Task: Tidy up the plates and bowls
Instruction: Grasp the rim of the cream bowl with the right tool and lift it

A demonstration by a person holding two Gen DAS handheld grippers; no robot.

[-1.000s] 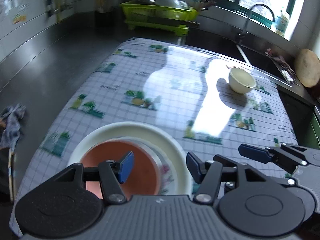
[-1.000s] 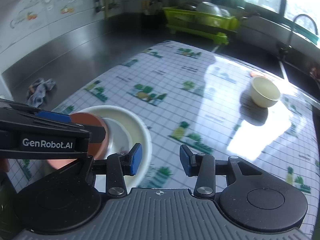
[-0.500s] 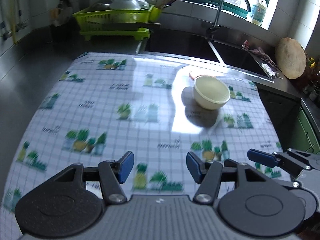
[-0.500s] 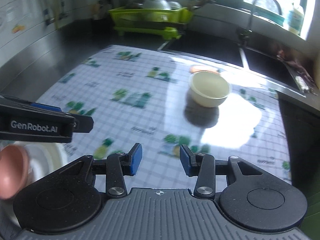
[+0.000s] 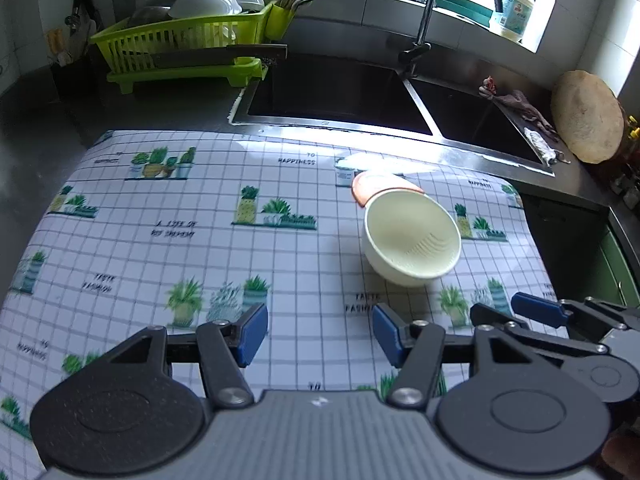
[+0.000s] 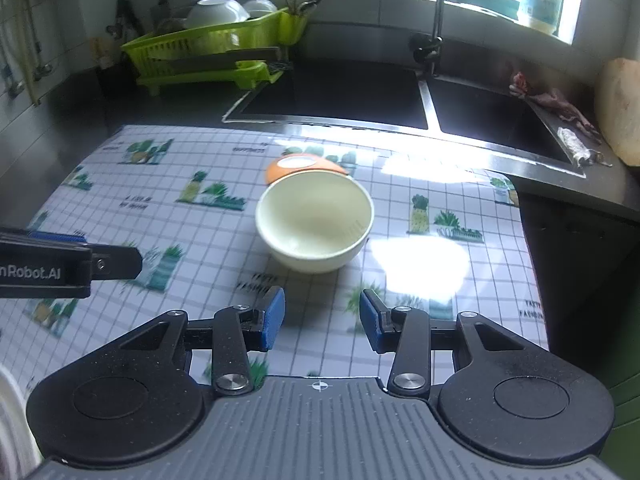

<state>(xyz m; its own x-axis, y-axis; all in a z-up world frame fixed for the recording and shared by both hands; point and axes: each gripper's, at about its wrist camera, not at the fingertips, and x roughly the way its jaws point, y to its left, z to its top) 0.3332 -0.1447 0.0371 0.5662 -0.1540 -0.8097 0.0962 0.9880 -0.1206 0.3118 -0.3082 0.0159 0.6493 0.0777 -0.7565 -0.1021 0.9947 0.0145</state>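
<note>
Cream-coloured bowl stands upright and empty on the checked plant-print oilcloth, on the side nearest the sink. Touching its far rim is an orange dish, lying between the bowl and the sink and partly hidden by it; whether it is a plate or a lid cannot be told.

Right gripper points straight at the bowl, jaws parted with nothing between them. The gap looks narrower than the bowl, so a rim pinch is the likelier intent. Left gripper is just beside it on the side away from the sink, jaws spread wider and likewise empty.

Green drying rack beside the sink already holds upturned white bowls, presumably draining. Neither piece on the cloth is yet grasped.
</note>
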